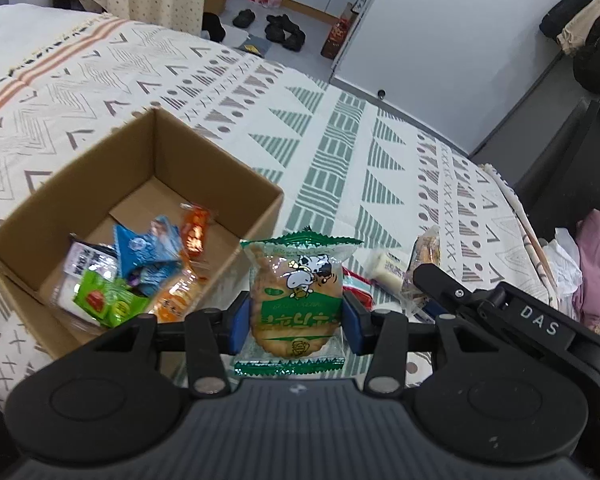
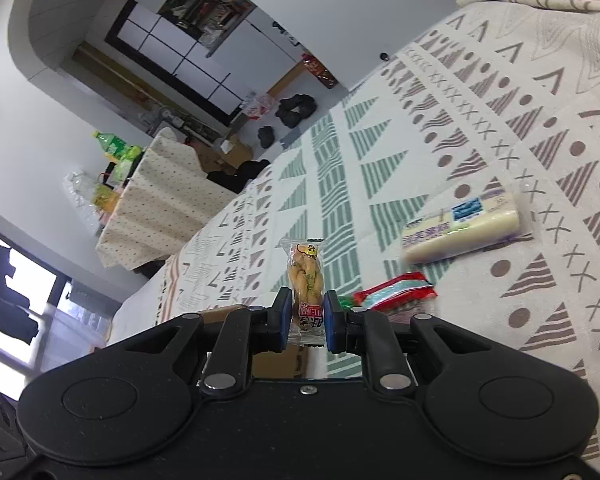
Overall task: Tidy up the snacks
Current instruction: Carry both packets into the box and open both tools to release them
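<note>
I am carrying both loads toward the cardboard box (image 1: 148, 184) sitting on the patterned bedspread (image 1: 340, 152), and its near right corner is what I am watching, since a low pass could be catching the wrapper edge there. My left gripper (image 1: 296, 316) is clamped on the green rice cracker packet (image 1: 296, 300), hanging just right of that corner. My right gripper (image 2: 307, 316) is pinching the slim twisted-snack packet (image 2: 306, 280) only by its lower end, so it may be slipping out over the bedspread.
</note>
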Motion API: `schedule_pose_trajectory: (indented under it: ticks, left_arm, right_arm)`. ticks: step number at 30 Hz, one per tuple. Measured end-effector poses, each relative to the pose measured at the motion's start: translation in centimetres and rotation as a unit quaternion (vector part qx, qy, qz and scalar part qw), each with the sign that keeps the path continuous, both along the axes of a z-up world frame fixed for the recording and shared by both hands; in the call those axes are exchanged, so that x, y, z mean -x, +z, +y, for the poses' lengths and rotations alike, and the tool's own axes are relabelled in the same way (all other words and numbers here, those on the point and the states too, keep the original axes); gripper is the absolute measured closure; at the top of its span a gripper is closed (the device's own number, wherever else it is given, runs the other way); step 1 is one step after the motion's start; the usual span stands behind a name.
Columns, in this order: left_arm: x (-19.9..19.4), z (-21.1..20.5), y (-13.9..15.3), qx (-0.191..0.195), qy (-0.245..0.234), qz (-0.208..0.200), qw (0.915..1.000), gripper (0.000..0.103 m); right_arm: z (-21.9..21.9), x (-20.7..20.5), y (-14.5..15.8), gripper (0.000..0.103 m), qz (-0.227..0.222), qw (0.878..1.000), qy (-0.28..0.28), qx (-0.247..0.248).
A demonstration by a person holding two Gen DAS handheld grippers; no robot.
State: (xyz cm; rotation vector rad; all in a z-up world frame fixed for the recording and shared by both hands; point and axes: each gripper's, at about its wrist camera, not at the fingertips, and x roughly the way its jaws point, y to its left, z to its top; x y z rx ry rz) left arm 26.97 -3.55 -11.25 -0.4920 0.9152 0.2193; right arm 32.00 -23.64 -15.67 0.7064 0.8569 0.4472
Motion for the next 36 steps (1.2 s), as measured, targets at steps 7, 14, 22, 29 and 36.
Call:
schedule_pose_trajectory:
  ticks: [7, 14, 22, 29, 36]
  left_arm:
    - [0.9, 1.7, 1.2, -0.005, 0.019, -0.007, 0.9998, 0.057]
    - [1.7, 3.9, 2.1, -0.009, 0.037, -0.016, 0.9991, 0.057]
    - [2.3, 7.4, 2.6, -0.019, 0.06, -0.018, 0.9978, 0.057]
    - [2.2, 10.7, 2.1, -0.014, 0.081, -0.017, 0.9965, 0.057]
    - [1.8, 13.6, 0.4, 0.005, 0.09, -0.005, 0.9959, 0.057]
  right_arm:
    - [1.6, 1.0, 1.2, 0.086, -0.025, 0.999, 0.029, -0.011]
    - [3.3, 1.8, 1.8, 0.086, -0.04, 0.998, 0.046, -0.011]
    - [5.0, 2.3, 2.2, 0.086, -0.048, 0.997, 0.062, -0.018]
    - [7.3, 2.6, 1.6, 0.086, -0.051, 0.995, 0.081, -0.014]
    - [9.8, 2.8, 0.9, 0.086, -0.052, 0.994, 0.098, -0.007]
